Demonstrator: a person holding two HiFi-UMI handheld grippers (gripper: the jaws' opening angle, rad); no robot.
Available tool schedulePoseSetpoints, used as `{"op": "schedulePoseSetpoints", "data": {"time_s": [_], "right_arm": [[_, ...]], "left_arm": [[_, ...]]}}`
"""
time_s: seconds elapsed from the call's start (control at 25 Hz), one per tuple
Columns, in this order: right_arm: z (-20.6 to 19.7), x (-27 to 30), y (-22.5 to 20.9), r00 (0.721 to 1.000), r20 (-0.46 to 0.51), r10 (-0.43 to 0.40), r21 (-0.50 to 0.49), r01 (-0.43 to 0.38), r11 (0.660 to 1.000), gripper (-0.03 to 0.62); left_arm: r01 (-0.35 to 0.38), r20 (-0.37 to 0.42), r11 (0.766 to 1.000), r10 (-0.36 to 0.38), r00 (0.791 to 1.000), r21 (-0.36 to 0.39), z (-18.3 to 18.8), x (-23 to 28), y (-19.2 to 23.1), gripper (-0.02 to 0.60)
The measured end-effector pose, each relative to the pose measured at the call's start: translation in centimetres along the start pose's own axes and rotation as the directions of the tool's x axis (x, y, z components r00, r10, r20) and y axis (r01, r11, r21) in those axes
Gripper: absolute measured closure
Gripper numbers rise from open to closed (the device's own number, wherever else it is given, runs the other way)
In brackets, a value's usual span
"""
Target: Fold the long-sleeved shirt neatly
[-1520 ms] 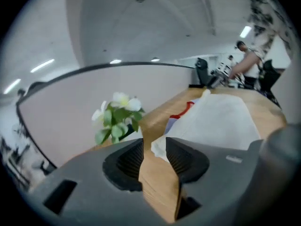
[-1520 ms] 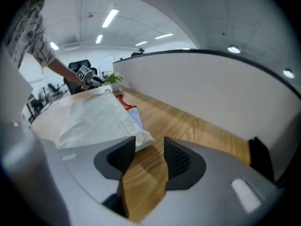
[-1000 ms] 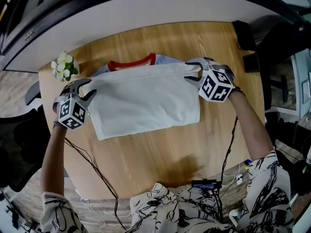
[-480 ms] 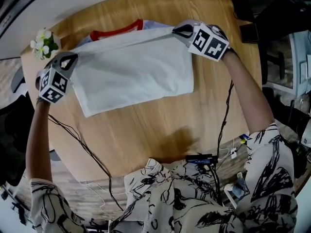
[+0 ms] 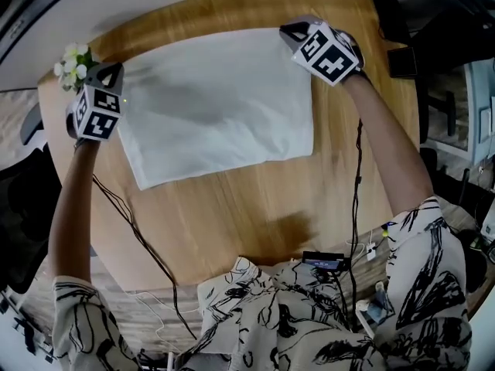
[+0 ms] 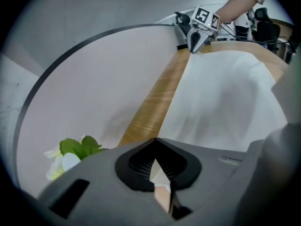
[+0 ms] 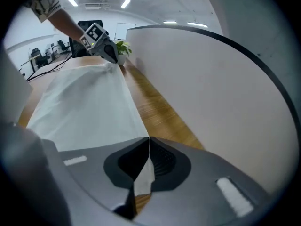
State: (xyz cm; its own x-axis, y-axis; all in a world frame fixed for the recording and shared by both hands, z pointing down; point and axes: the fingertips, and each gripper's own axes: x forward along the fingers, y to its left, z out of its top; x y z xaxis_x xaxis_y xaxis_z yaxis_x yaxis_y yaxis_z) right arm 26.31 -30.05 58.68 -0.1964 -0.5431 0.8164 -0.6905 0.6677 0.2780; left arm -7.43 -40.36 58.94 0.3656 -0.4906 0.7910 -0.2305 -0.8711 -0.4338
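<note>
1. Carried the folded edge of the shirt (image 5: 216, 103) onward over the red collar, toward the far side of the table (image 5: 232, 215).
2. Clamped fully closed on its far corners with left gripper (image 5: 110, 69) and right gripper (image 5: 290, 31), cloth pinched in both.
3. Spread flat mid-table, near the flowers (image 5: 71, 59).
4. Likely light, limp, crease-prone; best gripped at corners, kept taut.

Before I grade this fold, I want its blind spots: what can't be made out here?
Sleeves and collar of the shirt: head view, under the white top layer.
Gripped corners: gripper views, mostly buried inside the left tool and right tool.
Base of the flowers, shirt's near hem: left gripper view, behind tool body.
</note>
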Motion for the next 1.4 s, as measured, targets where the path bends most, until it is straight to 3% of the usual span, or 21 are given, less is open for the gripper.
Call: {"op": "schedulePoseSetpoints", "data": {"time_s": [0.24, 0.32, 0.44, 0.56, 0.64, 0.72, 0.84, 1.0, 1.2, 1.28, 1.4], "right_arm": [[-0.6, 1.5, -2.2, 0.992, -0.059, -0.109, 0.085, 0.113, 0.990, 0.566], [-0.9, 1.3, -3.2, 0.985, -0.057, -0.165, 0.138, 0.171, 0.976, 0.550], [-0.5, -0.5, -4.3, 0.972, 0.015, -0.235, 0.208, 0.226, 0.952, 0.519], [0.6, -3.1, -2.6, 0.975, 0.105, -0.198, 0.243, 0.168, 0.955, 0.463], [0.9, -4.6, 0.0, 0.980, 0.155, -0.122, 0.257, 0.079, 0.963, 0.447], [0.5, -5.0, 2.7, 0.983, 0.175, -0.051, 0.263, 0.004, 0.965, 0.450], [-1.6, -2.7, 4.9, 0.991, 0.132, -0.012, 0.297, -0.028, 0.954, 0.447], [-4.3, -0.2, 4.5, 0.996, 0.090, -0.017, 0.439, -0.024, 0.898, 0.443], [-4.8, -0.1, 4.1, 0.995, 0.103, -0.001, 0.494, -0.050, 0.868, 0.440], [-4.6, -0.8, 3.8, 0.994, 0.108, -0.022, 0.498, -0.035, 0.867, 0.422], [-3.9, -4.3, 4.3, 0.984, 0.169, -0.053, 0.521, -0.043, 0.852, 0.388]], "left_arm": [[-0.137, -0.070, 0.990, 0.134, 0.988, -0.035, -0.7, 1.8, 0.8, 0.574], [-0.176, -0.043, 0.983, 0.173, 0.984, -0.058, -0.6, 1.6, 1.3, 0.569], [-0.196, 0.079, 0.977, 0.202, 0.976, -0.084, 0.2, -0.3, 1.3, 0.538], [-0.115, 0.161, 0.990, 0.127, 0.979, -0.080, 0.3, -3.1, -1.0, 0.510], [-0.013, 0.139, 0.994, 0.028, 0.990, -0.106, -0.8, -4.1, -2.9, 0.471], [0.050, 0.105, 0.983, -0.032, 0.994, -0.174, -2.7, -3.9, -3.8, 0.451], [0.064, 0.100, 0.946, -0.034, 0.994, -0.316, -4.9, -2.3, -2.8, 0.423], [0.120, 0.145, 0.824, -0.046, 0.988, -0.553, -5.3, 0.2, -1.2, 0.375], [0.147, 0.175, 0.734, -0.038, 0.984, -0.663, -5.1, 0.6, -0.4, 0.362], [0.159, 0.186, 0.721, -0.043, 0.982, -0.674, -5.5, -0.5, -0.9, 0.328], [0.188, 0.225, 0.756, -0.055, 0.973, -0.626, -5.7, -4.6, -2.8, 0.307]]}}
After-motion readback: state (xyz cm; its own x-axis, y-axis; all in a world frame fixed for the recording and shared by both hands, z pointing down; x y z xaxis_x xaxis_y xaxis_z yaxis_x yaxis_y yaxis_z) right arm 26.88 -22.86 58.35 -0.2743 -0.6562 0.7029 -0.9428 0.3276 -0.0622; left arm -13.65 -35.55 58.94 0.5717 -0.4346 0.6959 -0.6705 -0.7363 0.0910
